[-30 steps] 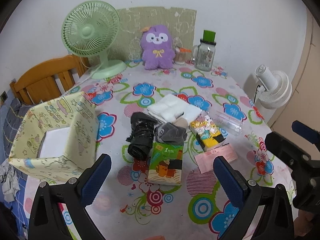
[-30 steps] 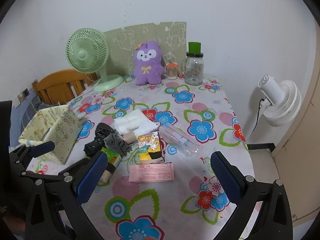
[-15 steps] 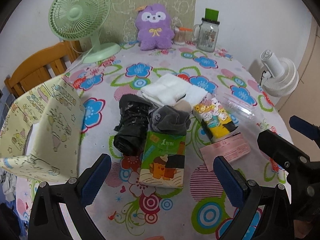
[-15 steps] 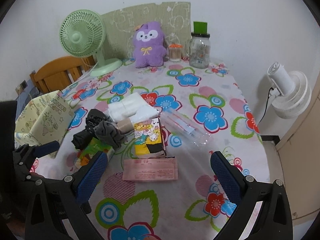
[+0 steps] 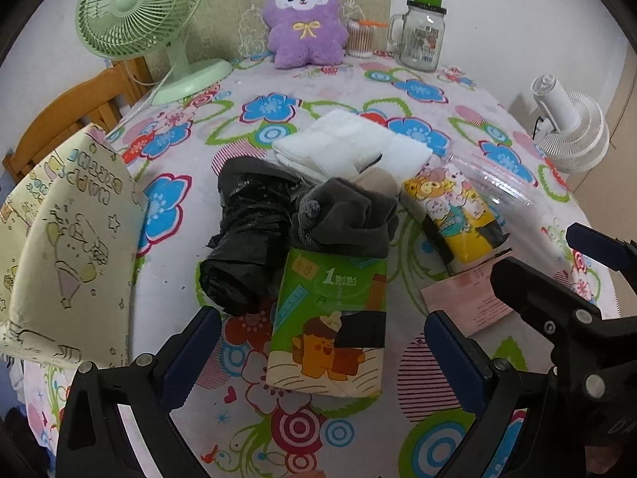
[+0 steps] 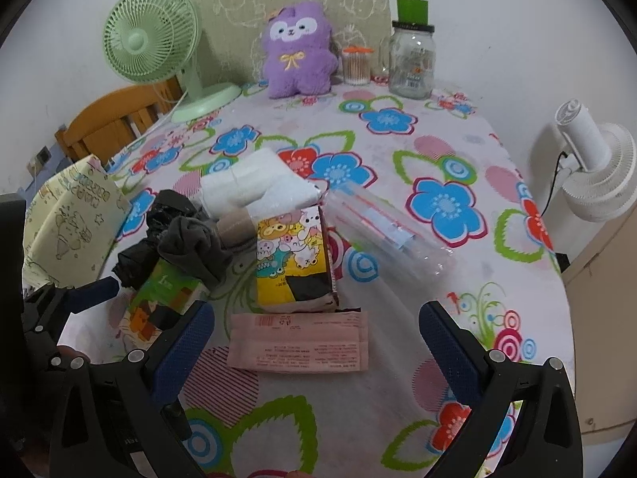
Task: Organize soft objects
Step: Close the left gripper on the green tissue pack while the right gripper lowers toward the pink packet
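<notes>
A green tissue pack [image 5: 330,318] lies just ahead of my open, empty left gripper [image 5: 322,354]. Grey socks [image 5: 346,219] rest on its far end, a crumpled black plastic bag [image 5: 247,235] lies to its left. A white folded towel [image 5: 350,147] lies behind. A yellow cartoon tissue pack [image 6: 292,255] and a pink packet [image 6: 300,342] lie ahead of my open, empty right gripper [image 6: 316,352]. A clear plastic bag [image 6: 382,227] lies to the right. A yellow patterned box [image 5: 67,247] stands at the left table edge.
At the back stand a green fan [image 5: 143,16], a purple plush toy [image 5: 304,20], a cotton-swab jar [image 5: 360,38] and a glass jar with a green lid [image 5: 422,32]. A wooden chair [image 6: 115,123] is at the left, a white fan [image 6: 593,167] off the right edge.
Both grippers have moved forward and lower toward the pile. The items now look larger and closer. Nothing on the table has moved.
</notes>
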The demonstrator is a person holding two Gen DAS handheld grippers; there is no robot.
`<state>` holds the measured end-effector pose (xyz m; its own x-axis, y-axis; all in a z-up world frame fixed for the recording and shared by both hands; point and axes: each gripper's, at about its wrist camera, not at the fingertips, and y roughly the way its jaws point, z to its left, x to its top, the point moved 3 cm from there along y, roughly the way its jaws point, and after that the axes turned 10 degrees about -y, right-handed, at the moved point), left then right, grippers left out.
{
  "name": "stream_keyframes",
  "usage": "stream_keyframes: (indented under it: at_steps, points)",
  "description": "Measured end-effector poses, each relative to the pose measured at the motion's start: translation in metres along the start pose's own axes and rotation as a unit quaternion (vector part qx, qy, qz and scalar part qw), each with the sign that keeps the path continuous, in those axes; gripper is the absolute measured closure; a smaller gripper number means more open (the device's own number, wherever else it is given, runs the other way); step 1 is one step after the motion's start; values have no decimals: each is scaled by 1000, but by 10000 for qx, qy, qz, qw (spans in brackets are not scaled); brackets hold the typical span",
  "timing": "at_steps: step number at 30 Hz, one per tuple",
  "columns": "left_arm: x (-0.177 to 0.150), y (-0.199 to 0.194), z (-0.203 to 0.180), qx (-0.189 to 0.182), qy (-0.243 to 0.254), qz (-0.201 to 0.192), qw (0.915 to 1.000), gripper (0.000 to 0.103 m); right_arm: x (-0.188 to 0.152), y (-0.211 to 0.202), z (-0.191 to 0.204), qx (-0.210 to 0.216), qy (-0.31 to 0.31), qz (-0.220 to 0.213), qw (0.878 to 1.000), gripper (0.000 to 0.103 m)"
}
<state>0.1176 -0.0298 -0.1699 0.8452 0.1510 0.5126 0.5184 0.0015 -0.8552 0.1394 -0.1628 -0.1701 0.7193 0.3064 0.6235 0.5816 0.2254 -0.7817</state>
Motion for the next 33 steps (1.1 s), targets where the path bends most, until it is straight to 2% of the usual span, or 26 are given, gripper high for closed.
stream_keyframes:
  at_steps: [11,18,28,33]
  points:
    - [-6,23,4,-2,-69,302,9995,0,-2,29,0,75,30,287,9996,0]
    - [-7,25,6,-64,-71,187,9998,0,-5,43,1,231,23,492,9985,0]
    - [-9,22,7,-96,-76,43,9999,0,-2,48,4,50,-73,627,9980,0]
    - [-9,22,7,-103,-72,-5,9999,0,0,53,8,-165,-107,852,9962,0]
